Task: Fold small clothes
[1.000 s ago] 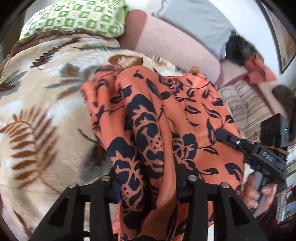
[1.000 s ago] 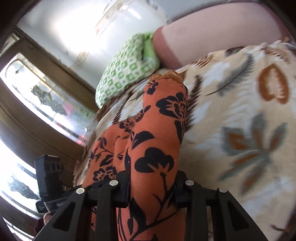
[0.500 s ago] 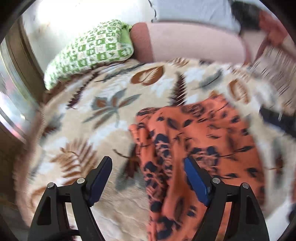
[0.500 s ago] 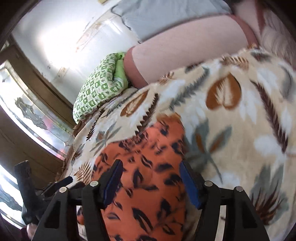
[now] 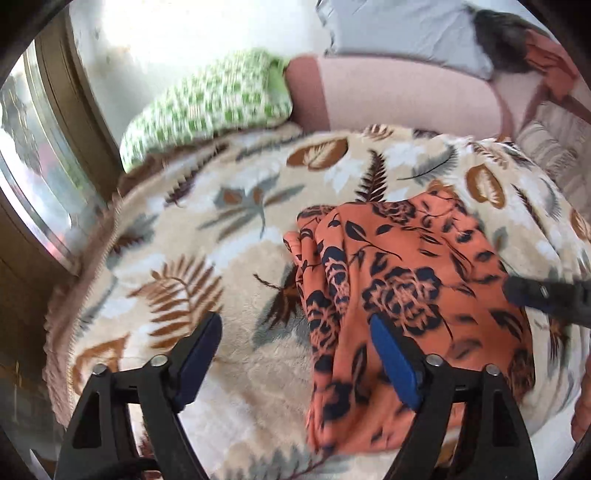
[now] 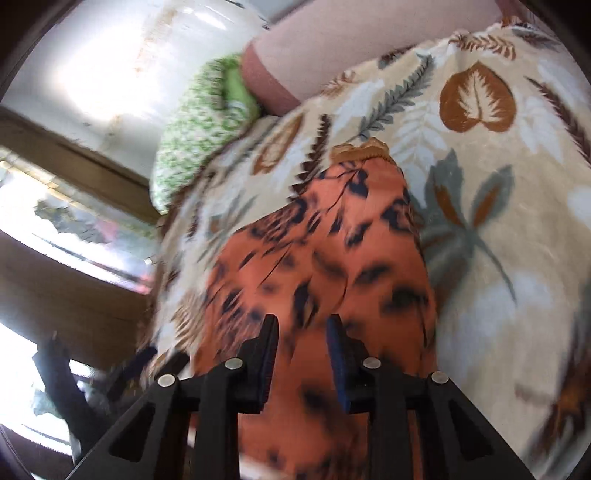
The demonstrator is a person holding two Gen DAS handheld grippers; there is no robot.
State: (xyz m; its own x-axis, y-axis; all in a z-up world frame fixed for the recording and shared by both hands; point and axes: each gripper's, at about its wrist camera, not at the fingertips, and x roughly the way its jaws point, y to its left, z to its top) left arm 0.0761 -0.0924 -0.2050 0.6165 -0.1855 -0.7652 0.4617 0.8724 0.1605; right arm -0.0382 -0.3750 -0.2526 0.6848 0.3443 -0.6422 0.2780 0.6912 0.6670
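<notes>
An orange garment with a dark blue flower print [image 5: 413, 295] lies folded on a leaf-patterned blanket [image 5: 192, 258]. My left gripper [image 5: 295, 343] is open and empty above the garment's left edge; its right finger is over the cloth. The right gripper's dark finger [image 5: 546, 299] shows at the garment's right edge. In the right wrist view the garment [image 6: 325, 251] stretches away from me, with a tan waistband at its far end. My right gripper [image 6: 301, 354] hovers over its near end with the jaws narrowly apart and nothing between them.
A green checked pillow [image 5: 210, 107] and a pink bolster [image 5: 391, 96] lie at the blanket's far edge. A grey cushion [image 5: 402, 29] and striped cloth [image 5: 546, 147] are behind and to the right. A window with a wooden frame [image 5: 40, 155] is on the left.
Both grippers let go of the garment and pulled back. It now lies flat on the blanket. The right gripper's jaws have narrowed again since half a second ago.
</notes>
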